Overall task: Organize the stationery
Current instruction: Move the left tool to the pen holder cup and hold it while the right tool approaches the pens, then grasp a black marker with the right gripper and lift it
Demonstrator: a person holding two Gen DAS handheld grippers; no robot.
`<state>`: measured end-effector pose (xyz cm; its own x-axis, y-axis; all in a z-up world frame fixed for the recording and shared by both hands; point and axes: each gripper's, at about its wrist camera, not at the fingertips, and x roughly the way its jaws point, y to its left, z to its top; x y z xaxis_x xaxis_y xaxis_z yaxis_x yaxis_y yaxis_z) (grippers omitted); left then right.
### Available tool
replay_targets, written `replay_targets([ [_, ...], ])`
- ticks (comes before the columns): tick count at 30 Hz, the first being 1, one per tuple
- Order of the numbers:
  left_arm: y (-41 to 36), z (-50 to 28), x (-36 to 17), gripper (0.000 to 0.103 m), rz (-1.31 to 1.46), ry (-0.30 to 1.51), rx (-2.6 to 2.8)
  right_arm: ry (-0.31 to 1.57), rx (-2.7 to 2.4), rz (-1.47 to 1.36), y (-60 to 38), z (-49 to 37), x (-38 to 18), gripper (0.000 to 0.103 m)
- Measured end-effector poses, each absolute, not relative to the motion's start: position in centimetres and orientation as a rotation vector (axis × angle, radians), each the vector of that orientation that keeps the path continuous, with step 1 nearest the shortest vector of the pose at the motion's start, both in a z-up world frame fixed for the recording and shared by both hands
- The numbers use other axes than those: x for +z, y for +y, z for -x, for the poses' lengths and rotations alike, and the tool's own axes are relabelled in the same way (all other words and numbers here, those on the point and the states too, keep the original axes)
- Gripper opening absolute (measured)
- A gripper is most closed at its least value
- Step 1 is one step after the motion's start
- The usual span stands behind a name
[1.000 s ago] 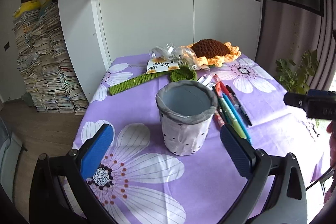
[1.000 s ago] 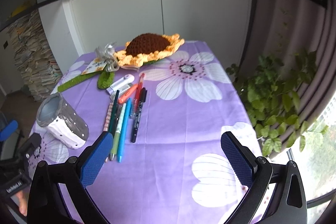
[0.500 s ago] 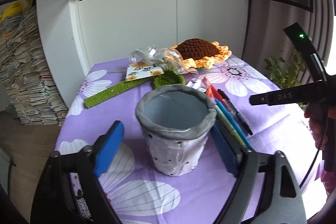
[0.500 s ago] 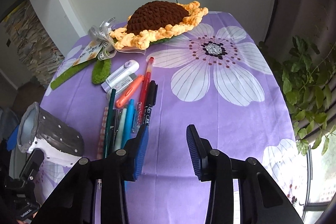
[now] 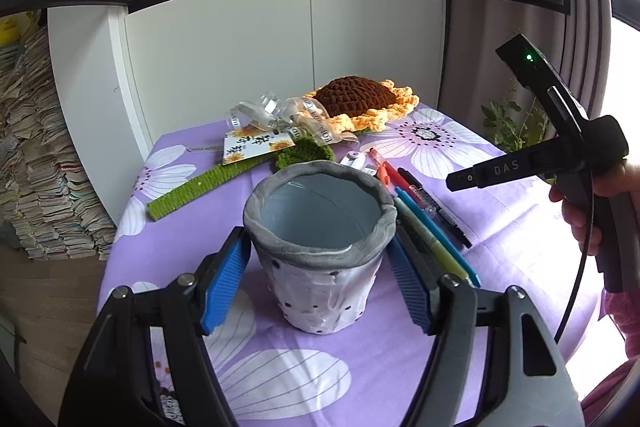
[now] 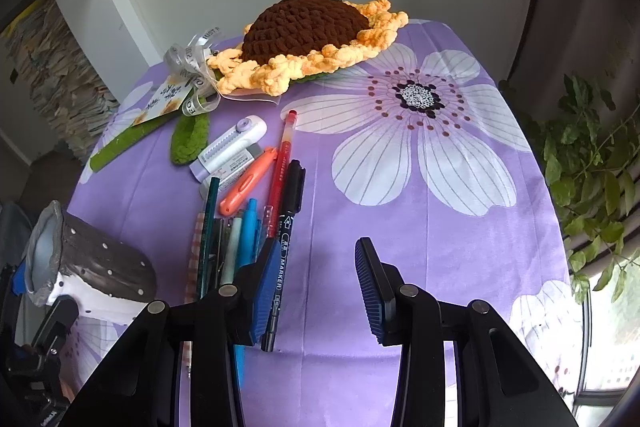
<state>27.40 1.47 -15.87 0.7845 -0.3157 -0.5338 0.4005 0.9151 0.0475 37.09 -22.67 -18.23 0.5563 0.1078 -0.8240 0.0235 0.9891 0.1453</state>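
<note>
A grey and white dotted pen holder (image 5: 320, 267) stands upright on the purple flowered tablecloth (image 5: 500, 227). My left gripper (image 5: 318, 247) has the holder between its blue pads, which are closing and touch its sides just under the rim. To its right lie several pens (image 5: 432, 227) side by side. In the right wrist view my right gripper (image 6: 318, 251) hovers low over bare cloth, jaws partly apart with nothing between them. Its left finger is right beside a black marker (image 6: 289, 227), with a red pen (image 6: 284, 155), a blue pen (image 6: 249, 235) and an orange cutter (image 6: 248, 183) further left.
A crocheted sunflower (image 6: 304, 35), a ribbon with a card (image 6: 188, 75) and a green knitted stem (image 6: 120, 151) lie at the far side. A lilac correction tape (image 6: 236, 143) sits above the pens. A plant (image 6: 592, 155) stands past the table's right edge.
The left jaws went from wide apart to closed in on the pen holder. The right jaws narrowed, and that gripper tilted down and came nearer the pens.
</note>
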Motion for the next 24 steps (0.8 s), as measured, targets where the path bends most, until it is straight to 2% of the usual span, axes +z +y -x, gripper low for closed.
replay_targets([
  [24,3.2,-25.8,-16.3,0.069,-0.191,0.541,-0.366,1.063,0.006,-0.052,-20.7,-42.9,-20.5,0.04],
])
